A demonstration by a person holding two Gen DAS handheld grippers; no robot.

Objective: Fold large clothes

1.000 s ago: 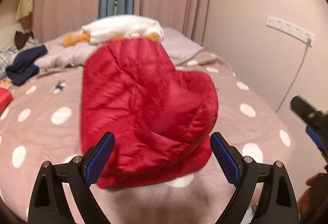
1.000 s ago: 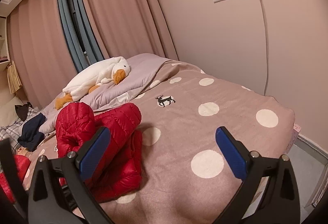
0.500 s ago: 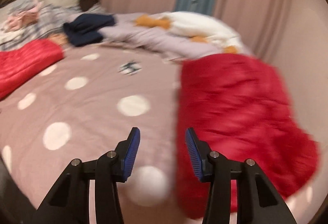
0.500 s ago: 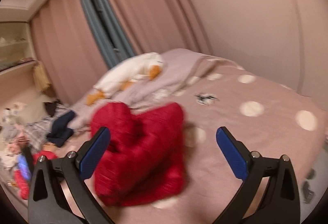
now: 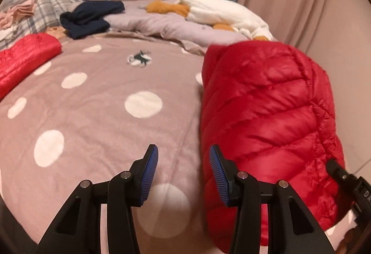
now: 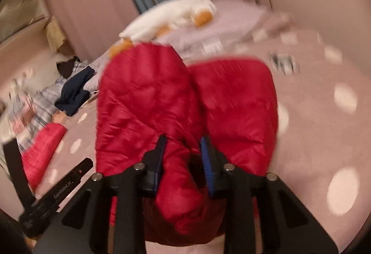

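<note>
A folded red puffer jacket (image 5: 269, 110) lies on the pink polka-dot bed (image 5: 97, 114), at the right of the left wrist view. My left gripper (image 5: 183, 156) is half open and empty, just left of the jacket's near edge, over the blanket. In the right wrist view the jacket (image 6: 185, 100) fills the centre, bunched in two lobes. My right gripper (image 6: 183, 144) has narrowed its jaws around a ridge of the jacket's fabric. This view is blurred.
A second red garment (image 5: 25, 56) lies at the left edge of the bed. A navy garment (image 5: 90, 17), plaid clothes (image 5: 44, 10), a lilac duvet (image 5: 162, 24) and a white plush goose (image 5: 220, 12) lie at the head. Curtains and wall stand behind.
My left gripper narrowed and swung left off the jacket. My right gripper moved onto the jacket and closed from wide open onto its fabric.
</note>
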